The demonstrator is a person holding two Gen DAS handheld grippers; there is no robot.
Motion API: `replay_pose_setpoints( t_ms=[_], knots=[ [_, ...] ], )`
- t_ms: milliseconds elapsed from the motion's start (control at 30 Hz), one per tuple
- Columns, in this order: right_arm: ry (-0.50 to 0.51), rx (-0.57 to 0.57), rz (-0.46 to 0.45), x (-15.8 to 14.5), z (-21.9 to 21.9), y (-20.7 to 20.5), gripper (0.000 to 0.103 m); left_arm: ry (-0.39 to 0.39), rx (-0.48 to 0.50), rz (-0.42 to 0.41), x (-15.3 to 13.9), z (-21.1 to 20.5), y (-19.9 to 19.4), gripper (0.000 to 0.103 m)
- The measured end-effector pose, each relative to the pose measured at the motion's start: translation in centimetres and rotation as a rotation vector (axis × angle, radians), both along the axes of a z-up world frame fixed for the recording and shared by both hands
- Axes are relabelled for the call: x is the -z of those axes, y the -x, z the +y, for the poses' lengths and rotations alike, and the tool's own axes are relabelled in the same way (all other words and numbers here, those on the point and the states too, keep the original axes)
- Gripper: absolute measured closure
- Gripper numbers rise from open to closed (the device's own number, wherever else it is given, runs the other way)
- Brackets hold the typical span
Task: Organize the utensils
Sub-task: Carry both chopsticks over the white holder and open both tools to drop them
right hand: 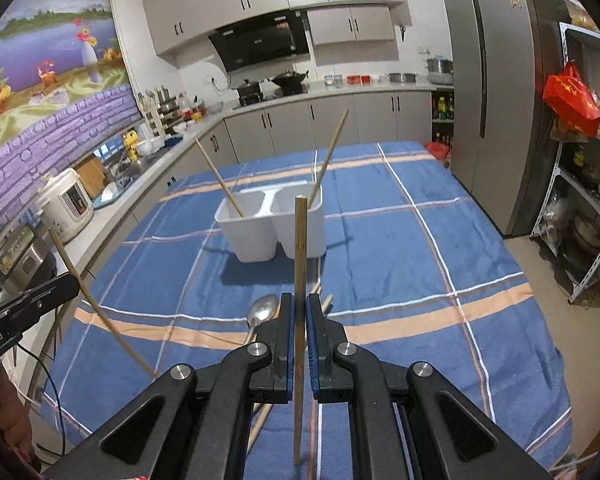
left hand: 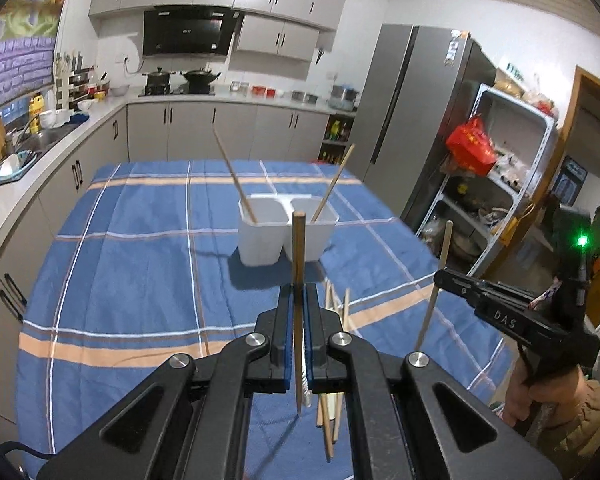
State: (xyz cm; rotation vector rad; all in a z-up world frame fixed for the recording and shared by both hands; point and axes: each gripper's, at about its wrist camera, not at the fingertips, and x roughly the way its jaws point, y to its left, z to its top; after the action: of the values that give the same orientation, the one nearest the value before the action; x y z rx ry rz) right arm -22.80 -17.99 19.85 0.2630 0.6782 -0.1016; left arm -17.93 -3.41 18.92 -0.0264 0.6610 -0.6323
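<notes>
My left gripper (left hand: 299, 294) is shut on a wooden chopstick (left hand: 299, 248) that stands upright between the blue pads. My right gripper (right hand: 299, 302) is shut on another upright chopstick (right hand: 300, 248). Both hang above the near half of the table. Ahead stands a white two-compartment holder (left hand: 260, 244) (right hand: 252, 240), with one leaning chopstick in its left cup (left hand: 236, 178) and one in its right cup (left hand: 332, 188). Loose chopsticks (left hand: 329, 424) lie on the cloth under the left gripper. A metal spoon (right hand: 262, 312) lies beside them.
A blue plaid cloth (right hand: 400, 260) covers the table. A kitchen counter with a sink (left hand: 40, 140) and a rice cooker (right hand: 66, 204) runs along the left. A grey fridge (right hand: 492, 100) and a metal shelf rack (left hand: 512, 184) stand on the right. A hand (left hand: 540, 396) holds the right gripper.
</notes>
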Motion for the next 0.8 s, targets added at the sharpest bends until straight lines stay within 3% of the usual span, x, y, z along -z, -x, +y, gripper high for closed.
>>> replay_pose_setpoints(
  t_ms=[367, 600, 800],
  knots=[
    [0.025, 0.002, -0.089, -3.5, -0.5, -1.0, 0.097, 0.055, -0.002, -0.057, -3.7, 0.1, -1.8, 0.099],
    [0.031, 0.003, -0.199, -7.2, -2.2, -5.4, 0.097, 0.095, -0.034, -0.12, -8.1, -0.9, -6.1, 0.099],
    [0.031, 0.009, -0.301, -10.1, -3.6, -11.0, 0.097, 0.06, -0.087, -0.158, -10.1, -3.9, -11.5, 0.099]
  ],
)
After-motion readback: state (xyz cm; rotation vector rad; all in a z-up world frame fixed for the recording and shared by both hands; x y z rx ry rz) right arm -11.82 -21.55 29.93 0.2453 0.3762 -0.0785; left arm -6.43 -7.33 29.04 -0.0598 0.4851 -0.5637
